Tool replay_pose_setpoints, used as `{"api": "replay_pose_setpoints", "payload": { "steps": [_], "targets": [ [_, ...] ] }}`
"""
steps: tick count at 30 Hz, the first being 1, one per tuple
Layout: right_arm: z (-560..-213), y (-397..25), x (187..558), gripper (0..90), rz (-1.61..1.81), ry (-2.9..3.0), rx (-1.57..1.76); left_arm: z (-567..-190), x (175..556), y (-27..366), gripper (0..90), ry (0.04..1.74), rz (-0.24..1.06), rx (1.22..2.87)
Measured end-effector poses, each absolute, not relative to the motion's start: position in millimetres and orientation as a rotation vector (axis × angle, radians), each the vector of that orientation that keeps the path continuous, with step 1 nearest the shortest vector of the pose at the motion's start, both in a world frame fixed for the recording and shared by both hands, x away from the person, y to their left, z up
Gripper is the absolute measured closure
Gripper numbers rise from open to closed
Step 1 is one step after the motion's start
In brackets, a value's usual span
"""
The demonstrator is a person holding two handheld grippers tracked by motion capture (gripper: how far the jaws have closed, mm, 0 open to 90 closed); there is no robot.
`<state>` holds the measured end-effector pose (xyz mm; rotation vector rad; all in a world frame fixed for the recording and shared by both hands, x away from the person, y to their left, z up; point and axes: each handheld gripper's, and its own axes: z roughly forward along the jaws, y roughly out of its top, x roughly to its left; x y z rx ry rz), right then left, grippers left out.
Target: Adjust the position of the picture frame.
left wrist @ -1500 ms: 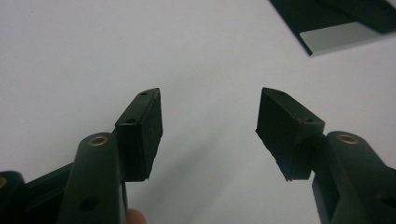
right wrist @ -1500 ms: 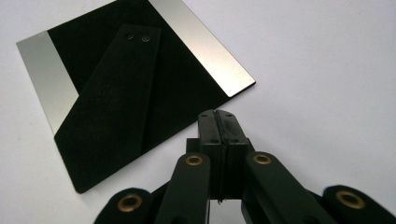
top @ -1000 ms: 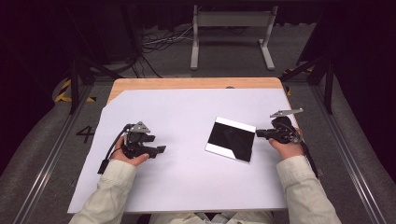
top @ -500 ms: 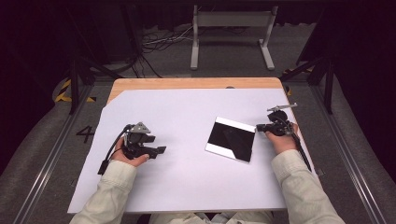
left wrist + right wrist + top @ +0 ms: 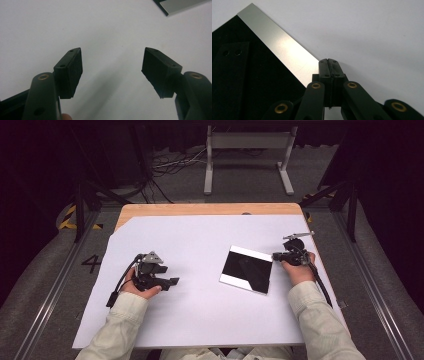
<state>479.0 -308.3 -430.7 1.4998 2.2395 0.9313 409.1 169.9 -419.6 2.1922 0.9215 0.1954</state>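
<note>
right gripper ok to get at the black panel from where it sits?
Probably yes. The right gripper sits at the black panel's right edge with bare white table around and nothing between. But its jaws are pressed shut, so it would have to open before grasping that silver edge strip.

A laboratory-style recording bay: a wooden table [image 5: 210, 209] covered by a white sheet [image 5: 200, 285] stands on grey carpet between metal floor rails [image 5: 45, 295], ringed by black curtains. Loose cables [image 5: 170, 165] trail across the floor beside a grey metal stand [image 5: 247, 150]. Yellow-black hazard tape [image 5: 67, 217] and a painted floor numeral "4" [image 5: 91, 264] mark the station.
</note>
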Motion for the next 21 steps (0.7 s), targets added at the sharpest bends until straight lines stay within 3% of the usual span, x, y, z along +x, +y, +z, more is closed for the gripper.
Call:
{"api": "replay_pose_setpoints", "payload": {
  "steps": [21],
  "targets": [
    [-434.8, -275.9, 471.1, 89.9, 1.022, 2.394, 1.299, -420.9, 408.8, 167.9, 33.2, 0.912, 0.196, 2.208]
  ]
}}
